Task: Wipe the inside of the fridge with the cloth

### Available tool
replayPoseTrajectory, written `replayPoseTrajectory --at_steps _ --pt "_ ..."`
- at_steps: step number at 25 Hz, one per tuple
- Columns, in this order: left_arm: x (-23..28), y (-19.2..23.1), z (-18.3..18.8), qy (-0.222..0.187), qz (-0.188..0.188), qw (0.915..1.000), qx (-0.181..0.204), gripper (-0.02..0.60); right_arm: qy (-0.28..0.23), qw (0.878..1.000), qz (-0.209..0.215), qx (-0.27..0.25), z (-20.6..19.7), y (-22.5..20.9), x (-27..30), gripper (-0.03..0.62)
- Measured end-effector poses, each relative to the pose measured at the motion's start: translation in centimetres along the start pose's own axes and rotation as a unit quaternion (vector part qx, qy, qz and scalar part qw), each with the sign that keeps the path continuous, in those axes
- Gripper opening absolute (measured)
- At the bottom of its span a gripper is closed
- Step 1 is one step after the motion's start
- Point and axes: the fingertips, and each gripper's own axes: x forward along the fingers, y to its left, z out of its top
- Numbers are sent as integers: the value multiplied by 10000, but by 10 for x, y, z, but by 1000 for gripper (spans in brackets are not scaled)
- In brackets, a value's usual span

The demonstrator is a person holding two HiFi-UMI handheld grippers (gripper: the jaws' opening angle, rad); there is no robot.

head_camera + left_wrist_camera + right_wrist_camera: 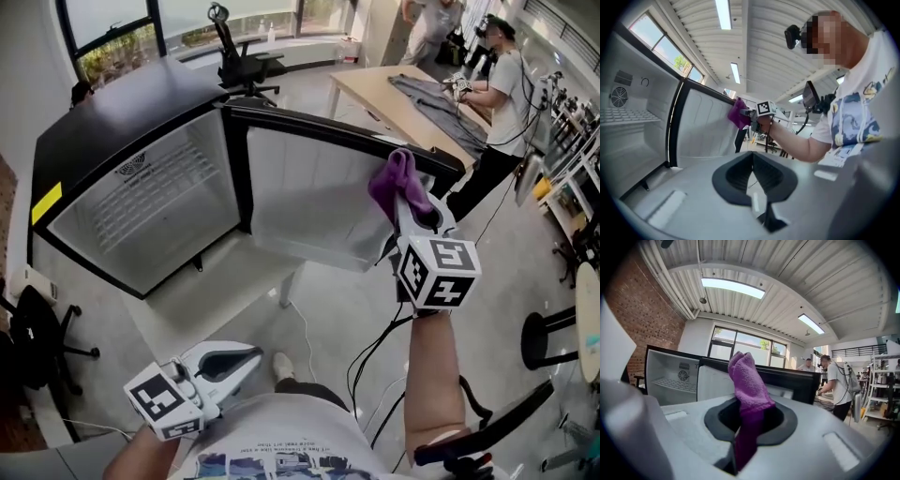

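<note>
Right gripper (406, 199), arm raised, clamps purple cloth (393, 178) beside fridge door (309, 192).

Cloth (749, 394) lower end disappears between the right gripper (750, 420) jaws, bottom centre of right gripper view; fridge (670, 373) left side hidden there behind gripper body. Head view: door (309, 192) right corner covered by cloth and gripper, far person (427, 21) cut off at top edge, arm (141, 453) behind left gripper (249, 357) cut at bottom edge.
</note>
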Motion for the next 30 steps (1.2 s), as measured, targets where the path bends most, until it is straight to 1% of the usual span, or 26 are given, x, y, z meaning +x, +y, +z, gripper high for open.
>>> replayPoseTrajectory --at_steps 3,7,11,13,16,20,23,26,28,30 --pt "7 -7 0 1 -204 9998 5 6 73 9996 -282 -7 -5 -19 -16 54" --pt "11 -17 -3 7 -362 9993 -8 5 139 9986 -506 4 -10 -33 -29 54" --pt "5 -17 -5 -2 -330 9994 -44 6 146 9982 -572 47 -11 -39 -33 54" --pt "1 -16 -6 -10 -283 9996 -70 6 117 9985 -540 61 -9 -36 -35 54" --pt "-5 -15 -8 -28 -177 9998 -122 6 77 9997 -222 81 -7 -14 -31 54" --pt "-14 -12 -7 -89 25 9999 -133 5 -11 9988 482 51 -1 39 -12 54" --pt "-23 -8 -8 -113 211 9996 -161 6 -3 9942 1069 -63 0 89 9 54" --pt "-34 -4 -6 -196 466 9986 -183 6 33 9870 1591 -204 1 136 34 54" --pt "-41 0 -5 -261 654 9973 -218 6 44 9830 1817 -258 0 159 51 54" --pt "-48 3 -7 -296 839 9957 -267 6 64 9806 1940 -279 -2 175 68 54"
